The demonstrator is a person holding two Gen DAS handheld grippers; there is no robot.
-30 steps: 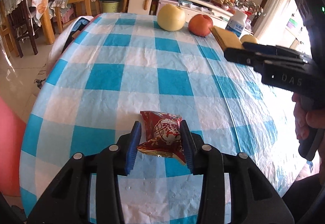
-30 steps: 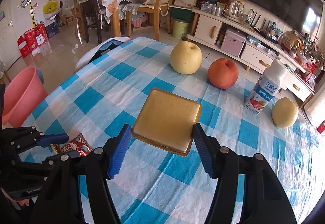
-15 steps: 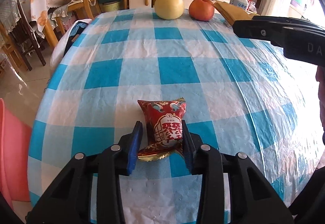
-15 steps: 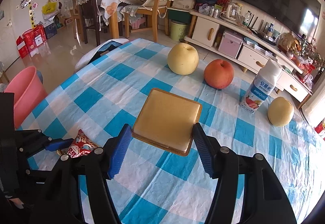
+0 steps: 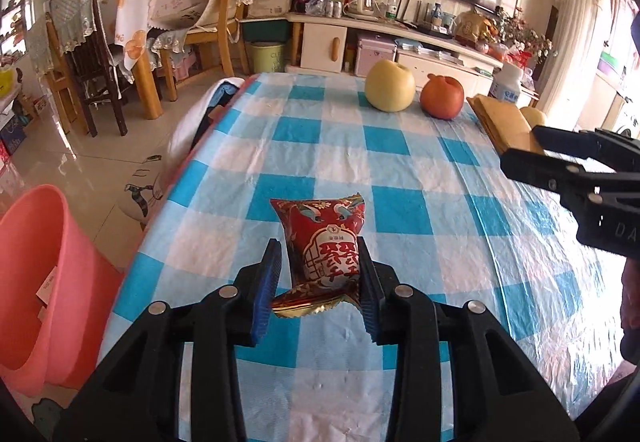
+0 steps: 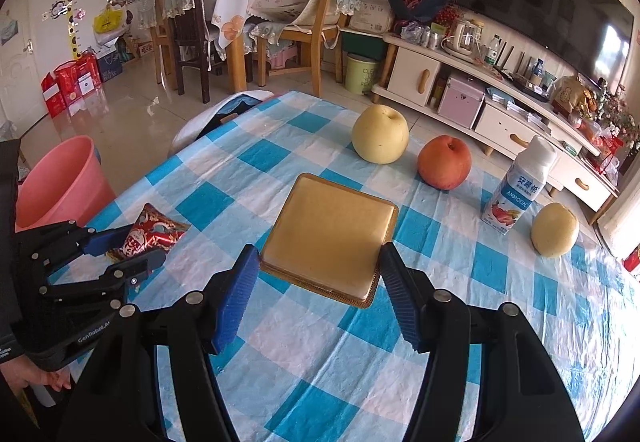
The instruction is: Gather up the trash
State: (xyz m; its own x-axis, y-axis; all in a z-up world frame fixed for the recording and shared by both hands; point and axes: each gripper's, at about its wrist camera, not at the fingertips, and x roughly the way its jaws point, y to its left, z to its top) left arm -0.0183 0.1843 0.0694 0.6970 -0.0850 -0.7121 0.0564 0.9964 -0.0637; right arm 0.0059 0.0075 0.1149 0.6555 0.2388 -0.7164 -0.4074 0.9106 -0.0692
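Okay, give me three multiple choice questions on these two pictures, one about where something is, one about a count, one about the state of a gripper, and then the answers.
1. Where does the pink bucket stand?
A. on the table
B. on the floor beside the table
C. on the TV cabinet

2. How many whole fruits lie on the checked tablecloth?
A. one
B. two
C. three

3. What is the left gripper doing?
A. it is shut on the red snack wrapper
B. it hangs open over the bucket
C. it holds the milk bottle

Answers:
1 B: the bucket sits on the tiles past the table's edge.
2 C: a large yellow pear, a red apple and a small yellow fruit.
3 A: both blue pads press the wrapper's sides.
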